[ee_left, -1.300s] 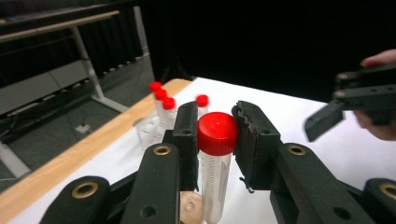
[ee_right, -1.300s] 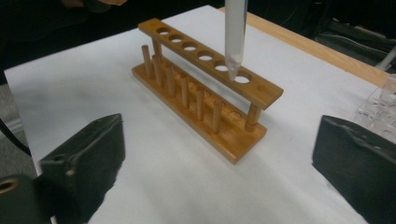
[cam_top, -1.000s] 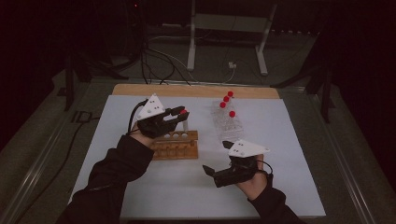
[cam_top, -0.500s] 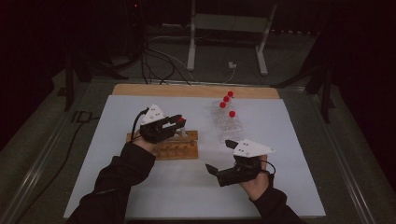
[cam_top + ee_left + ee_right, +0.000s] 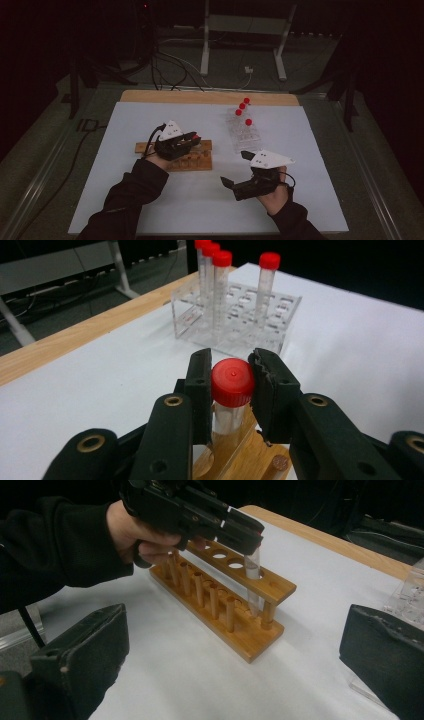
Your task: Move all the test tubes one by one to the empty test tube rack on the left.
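1. While the left tongs [image 5: 231, 371] are clamping the red cap of a clear tube [image 5: 231, 390], one jaw is pressing each side of the cap, and the tube is standing upright between them.
2. The tube's lower part is sitting in a hole near one end of the wooden rack [image 5: 235, 610], passing through the top bar and reaching down toward the base, as the right gripper view is showing.
3. The right tongs [image 5: 240, 665] are hanging with their jaws wide apart and gripping nothing, hovering near the wooden rack and pointing toward it.
4. In the high view, the left tongs [image 5: 192, 141] are hovering over the wooden rack [image 5: 200, 161], while the right tongs [image 5: 235, 170] are lying nearer the person and to the right of it.
5. A clear plastic rack [image 5: 240, 317] is standing farther back on the white surface [image 5: 125, 130], carrying four red-capped tubes [image 5: 267, 282], three of them close together and one standing apart.
6. A strip of bare wood [image 5: 210, 97] is running along the far edge of the surface.
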`<state>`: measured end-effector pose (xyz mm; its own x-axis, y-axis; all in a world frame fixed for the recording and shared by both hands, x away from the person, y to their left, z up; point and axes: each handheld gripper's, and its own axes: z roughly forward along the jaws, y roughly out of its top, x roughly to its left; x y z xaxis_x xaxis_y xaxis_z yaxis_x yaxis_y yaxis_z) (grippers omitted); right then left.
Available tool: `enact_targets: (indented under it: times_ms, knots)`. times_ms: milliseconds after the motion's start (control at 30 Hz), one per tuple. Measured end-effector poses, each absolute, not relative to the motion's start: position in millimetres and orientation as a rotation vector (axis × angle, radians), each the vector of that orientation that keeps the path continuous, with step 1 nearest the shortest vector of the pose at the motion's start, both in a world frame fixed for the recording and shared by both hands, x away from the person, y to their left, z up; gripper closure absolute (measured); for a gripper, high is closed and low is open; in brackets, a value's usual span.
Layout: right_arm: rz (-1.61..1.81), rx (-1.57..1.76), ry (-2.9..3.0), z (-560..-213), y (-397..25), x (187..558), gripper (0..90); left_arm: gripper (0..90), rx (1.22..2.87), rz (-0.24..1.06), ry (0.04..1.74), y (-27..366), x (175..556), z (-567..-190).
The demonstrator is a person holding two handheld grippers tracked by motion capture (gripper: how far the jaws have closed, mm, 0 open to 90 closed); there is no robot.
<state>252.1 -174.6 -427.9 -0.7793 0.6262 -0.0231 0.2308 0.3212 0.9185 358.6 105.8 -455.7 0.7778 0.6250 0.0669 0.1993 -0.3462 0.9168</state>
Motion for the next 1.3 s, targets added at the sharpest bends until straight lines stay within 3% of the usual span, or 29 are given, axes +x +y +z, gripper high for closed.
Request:
enact_targets:
  times_ms: [500,1000,1167,1300]
  knots:
    - [1.473,0.755,2.213,-421,-179,254,0.0,70.5,1.956,0.464,0.624,105,363,-450]
    - [1.507,0.769,2.151,-395,-201,266,0.0,16.6,1.934,0.377,0.604,130,339,-431]
    - [1.477,0.796,2.144,-396,-206,274,0.0,3.5,1.956,0.319,0.585,135,322,-429]
    - [1.469,0.821,2.132,-396,-213,285,0.0,3.2,1.955,0.293,0.542,141,305,-430]
